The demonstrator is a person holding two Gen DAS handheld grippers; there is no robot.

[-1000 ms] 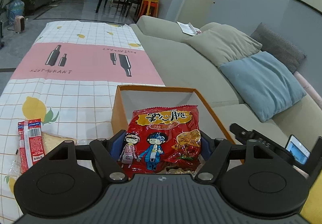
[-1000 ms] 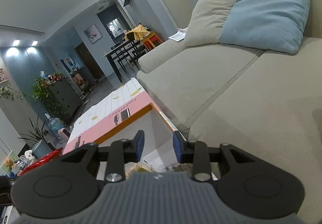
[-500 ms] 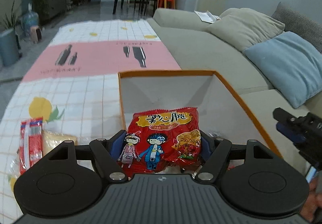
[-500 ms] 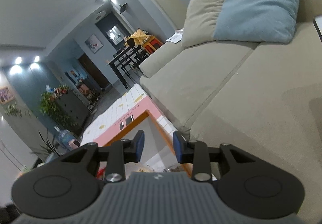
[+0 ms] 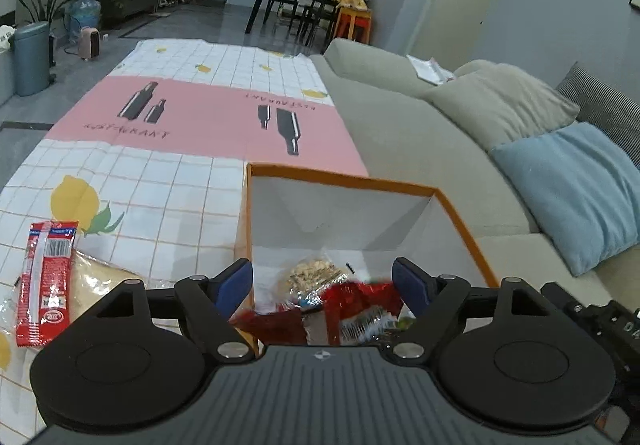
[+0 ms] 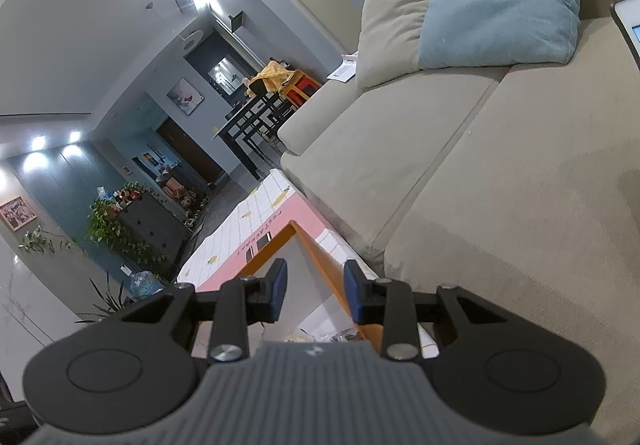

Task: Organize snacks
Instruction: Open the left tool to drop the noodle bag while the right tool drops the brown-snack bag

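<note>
Tablecloth bg; red snack pkt, blurred, in orange-rimmed box.

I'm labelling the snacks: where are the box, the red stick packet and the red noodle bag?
box (image 5: 340, 181), left wrist view, far orange rim
red stick packet (image 5: 46, 281), left wrist view, middle
red noodle bag (image 5: 360, 295), left wrist view, crumpled top

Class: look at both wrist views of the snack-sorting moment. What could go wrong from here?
1. The left gripper has just been opening, and the red noodle packet drops blurred into the orange-rimmed box; it may land askew on the snacks below.
2. The right gripper straddles the box's rim and might nudge it.
</note>
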